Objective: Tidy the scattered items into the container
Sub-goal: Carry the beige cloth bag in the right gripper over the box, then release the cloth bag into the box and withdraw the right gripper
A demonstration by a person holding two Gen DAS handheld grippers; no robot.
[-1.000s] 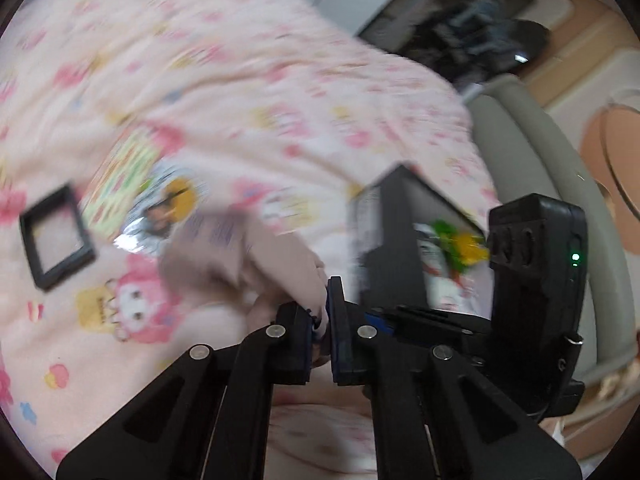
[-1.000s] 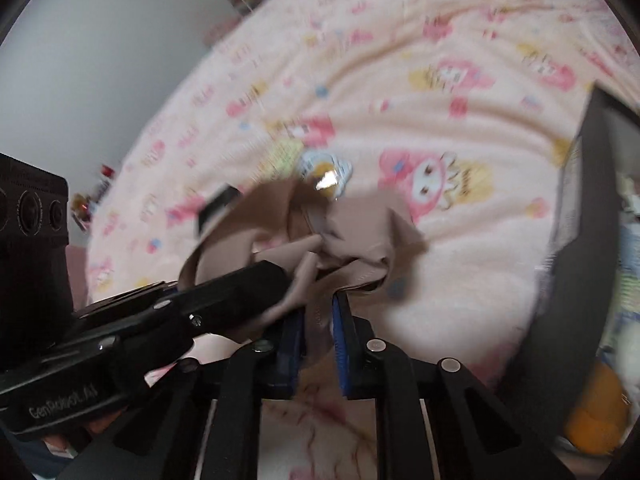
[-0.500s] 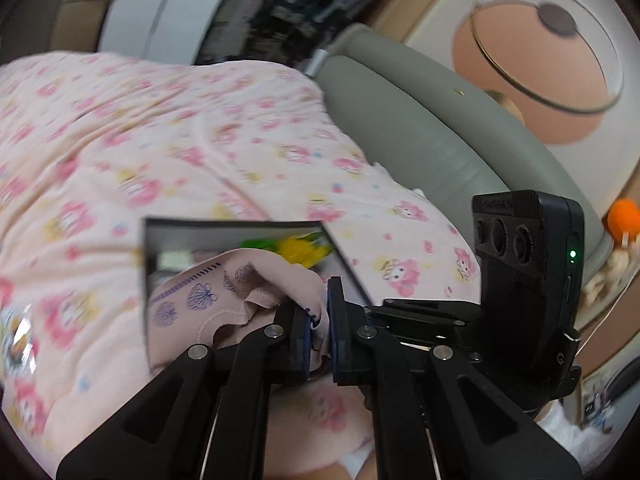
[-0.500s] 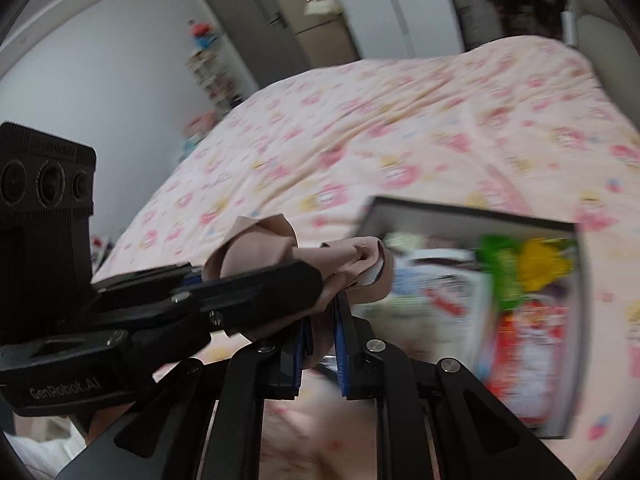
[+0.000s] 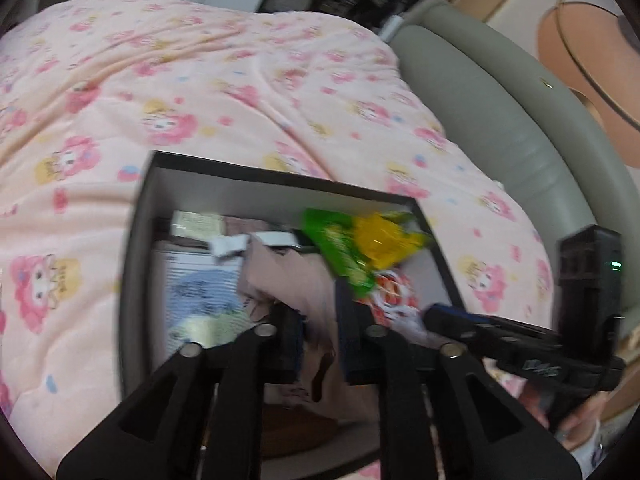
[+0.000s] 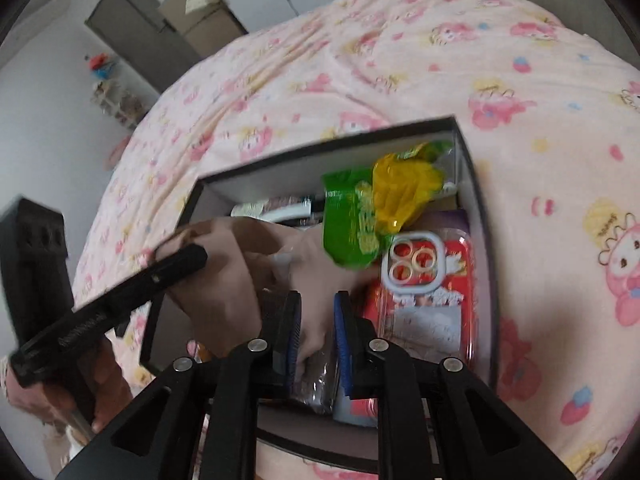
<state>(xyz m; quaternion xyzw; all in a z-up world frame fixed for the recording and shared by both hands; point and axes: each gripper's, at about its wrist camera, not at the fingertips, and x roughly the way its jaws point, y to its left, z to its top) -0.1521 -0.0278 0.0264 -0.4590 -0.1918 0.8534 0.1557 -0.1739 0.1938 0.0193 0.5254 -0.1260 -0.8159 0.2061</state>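
Note:
A black box (image 5: 136,240) with white inner walls sits on the pink bed; in the right wrist view its rim (image 6: 484,240) is in the middle. A beige cloth (image 5: 296,280) lies inside it, between the parted fingers of both grippers. My left gripper (image 5: 320,336) is open over the box, with the cloth loose between its pads. My right gripper (image 6: 316,332) is open too, above the same cloth (image 6: 240,276). The left gripper's finger (image 6: 120,304) crosses the right wrist view at the left.
The box holds a green and yellow snack bag (image 6: 380,208), a red packet (image 6: 432,304) with a ring case, and a blue-white pack (image 5: 200,296). The pink cartoon blanket (image 5: 200,92) surrounds the box. A grey padded headboard (image 5: 500,128) runs at right.
Both grippers carried the beige cloth from the blanket over to the box, lowered it inside, and their jaws have parted from shut to open.

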